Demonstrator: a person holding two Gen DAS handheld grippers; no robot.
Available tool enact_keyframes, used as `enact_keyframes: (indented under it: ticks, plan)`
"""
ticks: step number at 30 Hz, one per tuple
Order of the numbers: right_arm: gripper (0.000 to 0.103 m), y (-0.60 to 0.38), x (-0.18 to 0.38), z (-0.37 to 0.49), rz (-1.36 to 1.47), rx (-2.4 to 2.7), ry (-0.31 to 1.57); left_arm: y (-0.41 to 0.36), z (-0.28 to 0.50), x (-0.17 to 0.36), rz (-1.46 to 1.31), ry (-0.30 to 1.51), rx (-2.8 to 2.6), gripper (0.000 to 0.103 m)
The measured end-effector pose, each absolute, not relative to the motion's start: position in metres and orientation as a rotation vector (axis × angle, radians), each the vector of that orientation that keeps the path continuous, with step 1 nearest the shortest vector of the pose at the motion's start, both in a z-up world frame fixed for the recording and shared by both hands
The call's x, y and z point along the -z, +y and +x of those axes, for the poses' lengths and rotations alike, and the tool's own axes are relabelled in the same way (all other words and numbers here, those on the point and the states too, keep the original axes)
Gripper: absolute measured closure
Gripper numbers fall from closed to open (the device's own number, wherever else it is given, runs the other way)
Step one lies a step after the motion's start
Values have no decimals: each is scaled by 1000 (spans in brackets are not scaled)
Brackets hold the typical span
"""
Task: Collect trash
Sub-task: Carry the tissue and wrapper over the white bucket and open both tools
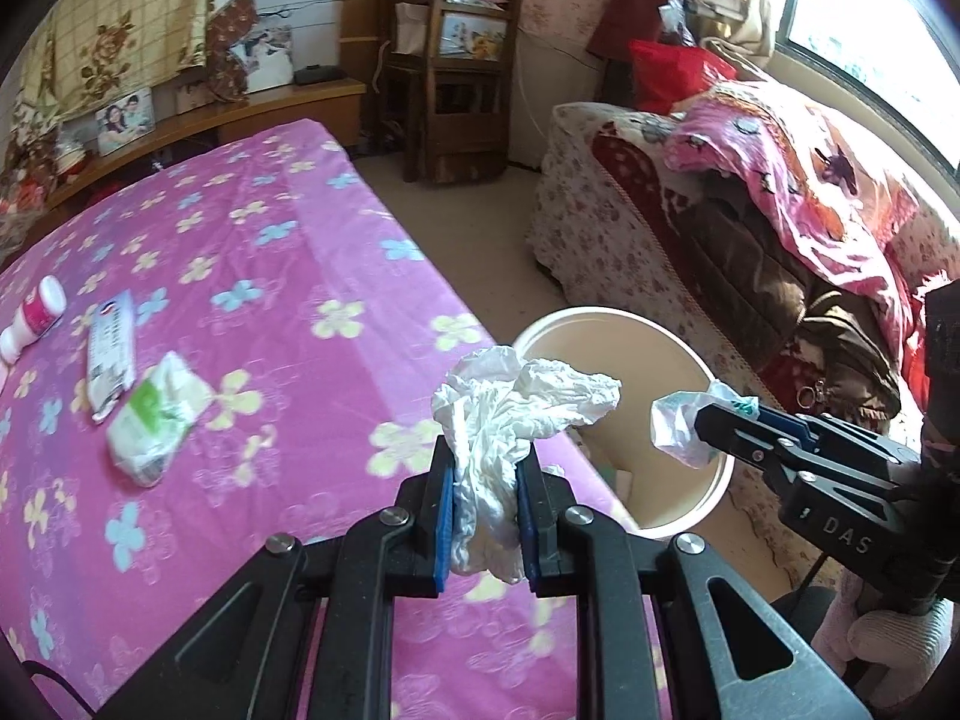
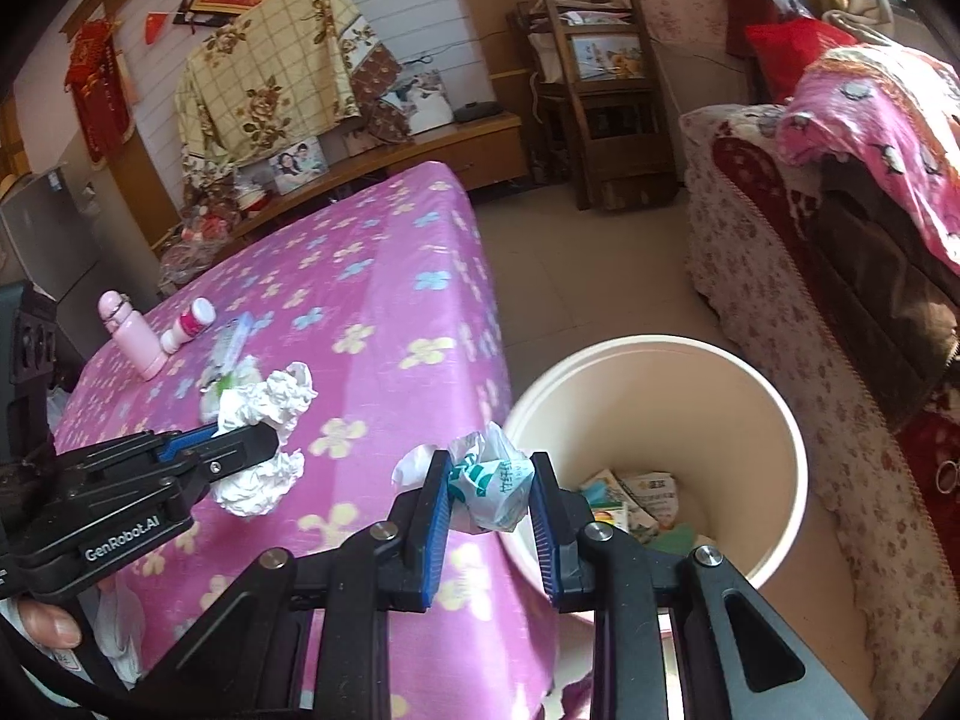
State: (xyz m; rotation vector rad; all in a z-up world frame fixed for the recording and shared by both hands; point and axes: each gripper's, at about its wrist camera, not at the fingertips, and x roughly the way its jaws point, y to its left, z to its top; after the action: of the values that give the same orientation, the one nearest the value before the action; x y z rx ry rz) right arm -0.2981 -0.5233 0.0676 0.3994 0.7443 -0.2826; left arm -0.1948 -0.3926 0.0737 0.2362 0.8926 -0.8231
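My left gripper (image 1: pixel 486 459) is shut on a crumpled white tissue (image 1: pixel 522 402) over the table's near right corner, beside the cream bin (image 1: pixel 600 313). In the right wrist view that left gripper (image 2: pixel 267 441) shows at the left with the tissue (image 2: pixel 270 402). My right gripper (image 2: pixel 489 471) is shut on a crumpled plastic wrapper with green print (image 2: pixel 495 483), held at the bin's (image 2: pixel 660 396) left rim. The left wrist view shows the right gripper (image 1: pixel 711 420) with the wrapper (image 1: pixel 675 429) over the bin's mouth. Several packets lie at the bin's bottom.
On the pink floral tablecloth (image 1: pixel 288 276) lie a green-and-white packet (image 1: pixel 156 420), a white wrapper (image 1: pixel 111 348) and a pink-and-white bottle (image 1: pixel 36 315); a pink flask (image 2: pixel 129 333) stands there. A cloth-draped sofa (image 2: pixel 780 312) flanks the bin; wooden chairs (image 1: pixel 456 72) stand behind.
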Motion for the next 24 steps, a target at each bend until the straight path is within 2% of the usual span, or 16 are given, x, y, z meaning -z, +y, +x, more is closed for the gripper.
enact_keyframes:
  ticks: [24]
  plan:
    - [75, -583, -31, -315, 480, 435, 768, -462, -207, -61, 248, 950, 951, 83]
